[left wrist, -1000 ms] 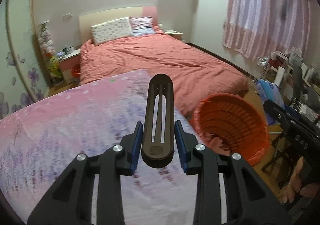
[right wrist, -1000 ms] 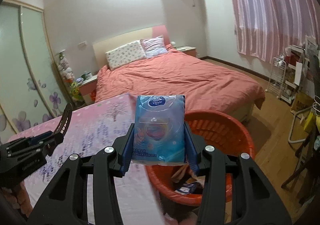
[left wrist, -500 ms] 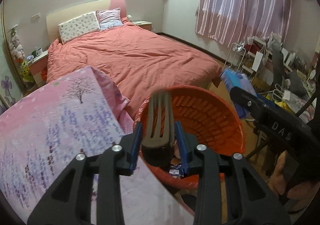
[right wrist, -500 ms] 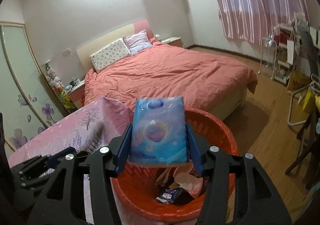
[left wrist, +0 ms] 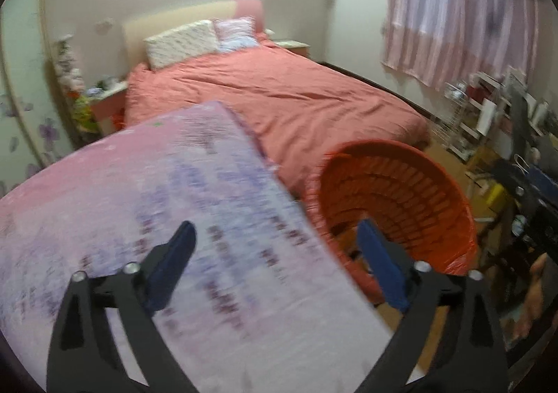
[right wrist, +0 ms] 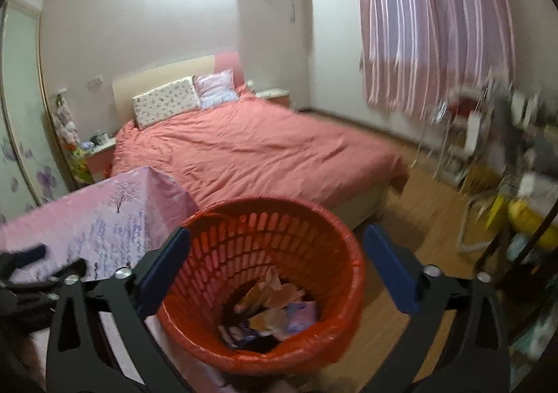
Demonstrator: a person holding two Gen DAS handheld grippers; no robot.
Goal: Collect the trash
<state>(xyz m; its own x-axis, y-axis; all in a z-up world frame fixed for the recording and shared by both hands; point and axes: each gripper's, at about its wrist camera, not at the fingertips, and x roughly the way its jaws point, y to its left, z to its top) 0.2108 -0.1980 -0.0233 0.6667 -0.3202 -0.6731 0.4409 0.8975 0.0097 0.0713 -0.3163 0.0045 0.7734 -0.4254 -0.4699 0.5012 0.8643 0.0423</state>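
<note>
An orange plastic basket (right wrist: 314, 218) stands on the floor beside the table and holds a pile of trash (right wrist: 272, 309): wrappers, paper and packets. It also shows in the left wrist view (left wrist: 436, 176). My right gripper (right wrist: 275, 264) is open and empty, directly above the basket's mouth. My left gripper (left wrist: 275, 253) is open and empty, over the table's right edge beside the basket. The left gripper also shows at the left edge of the right wrist view (right wrist: 31, 267).
The table wears a pink and lavender flowered cloth (left wrist: 157, 201). A bed with a salmon cover (right wrist: 251, 148) lies behind. Cluttered racks and chairs (left wrist: 505, 120) stand at the right, under striped curtains (right wrist: 436, 26). Wooden floor (right wrist: 418, 218) surrounds the basket.
Both grippers opened. The dark slotted piece left my left gripper and the blue tissue pack left my right gripper. My left gripper swung back over the table.
</note>
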